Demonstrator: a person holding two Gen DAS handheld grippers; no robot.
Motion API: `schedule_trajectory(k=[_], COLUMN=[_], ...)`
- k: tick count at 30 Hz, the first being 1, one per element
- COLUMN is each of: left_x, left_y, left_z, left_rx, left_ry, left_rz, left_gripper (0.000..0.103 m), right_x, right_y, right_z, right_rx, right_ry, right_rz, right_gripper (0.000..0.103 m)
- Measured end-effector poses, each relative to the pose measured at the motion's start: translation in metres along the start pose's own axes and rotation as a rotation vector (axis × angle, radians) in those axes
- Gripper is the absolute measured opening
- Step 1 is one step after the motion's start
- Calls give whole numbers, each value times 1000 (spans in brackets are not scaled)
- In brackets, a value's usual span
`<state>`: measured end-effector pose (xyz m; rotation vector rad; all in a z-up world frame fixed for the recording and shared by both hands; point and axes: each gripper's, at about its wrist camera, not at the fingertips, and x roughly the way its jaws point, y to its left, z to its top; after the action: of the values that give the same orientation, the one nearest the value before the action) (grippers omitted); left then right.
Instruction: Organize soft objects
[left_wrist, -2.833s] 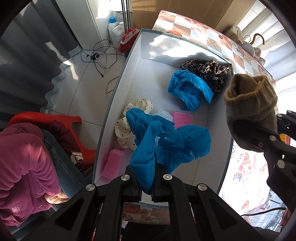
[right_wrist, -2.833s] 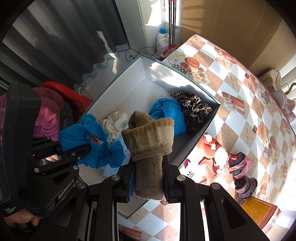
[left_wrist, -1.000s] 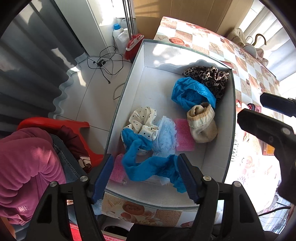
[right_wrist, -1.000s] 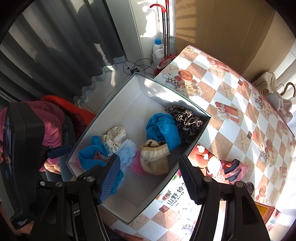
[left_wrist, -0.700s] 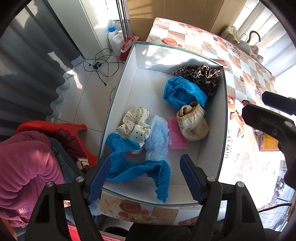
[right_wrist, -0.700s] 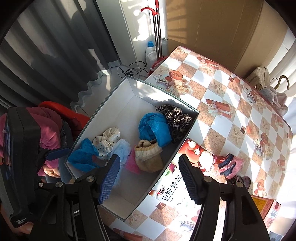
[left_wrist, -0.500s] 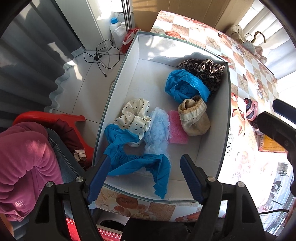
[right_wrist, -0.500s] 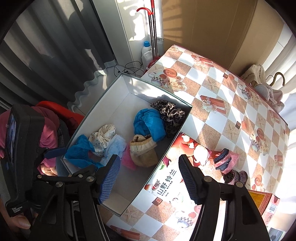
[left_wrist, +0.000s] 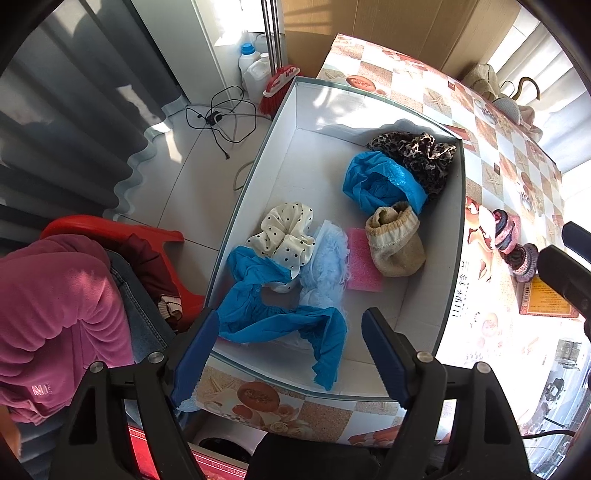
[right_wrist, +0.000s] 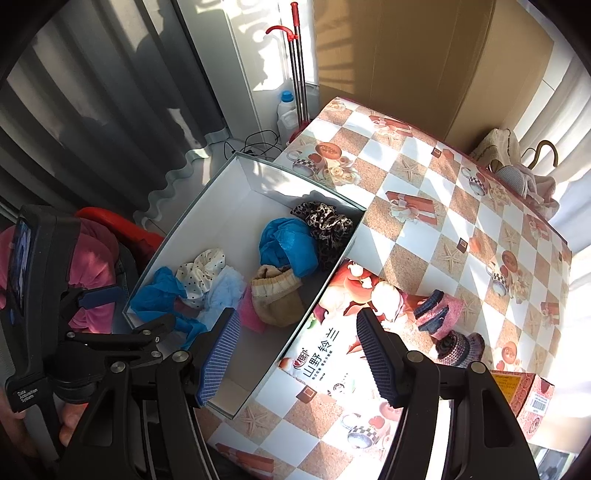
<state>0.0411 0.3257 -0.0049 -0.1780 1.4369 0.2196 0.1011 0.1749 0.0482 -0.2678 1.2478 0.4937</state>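
In the white box (left_wrist: 424, 314) lie crumpled soft pieces: blue cloth (left_wrist: 266, 314), beige sock (left_wrist: 397, 240) (rolled), leopard scrunchie (left_wrist: 421, 157).

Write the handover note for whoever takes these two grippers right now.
Left gripper: open and empty above the near end of the white box.
Right gripper: open and empty over the box's right wall.
Done: blue cloth, beige sock, polka-dot scrunchie and leopard scrunchie lie in the box.
Left: pink striped sock and dark knit sock on the table.
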Motion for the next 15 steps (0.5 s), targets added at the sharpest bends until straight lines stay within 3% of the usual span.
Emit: schedule_trajectory(k=[6,10,15], left_x=[-5,-12,-8], left_y=[3,-3,-1], left_z=[-6,-10,-13], left_rx=[-16,6,-1], left_ry=[-14,-36,23], left_rz=[11,73,104], left_gripper=[82,83,83], right_x=[-3,-4,-6], right_y=[0,1,3], right_z=[-2,-2,-3], right_rx=[-3,-7,-11], right_ry=[-5,-5,-7], right_rz=[1,2,2], right_gripper=[67,67,67])
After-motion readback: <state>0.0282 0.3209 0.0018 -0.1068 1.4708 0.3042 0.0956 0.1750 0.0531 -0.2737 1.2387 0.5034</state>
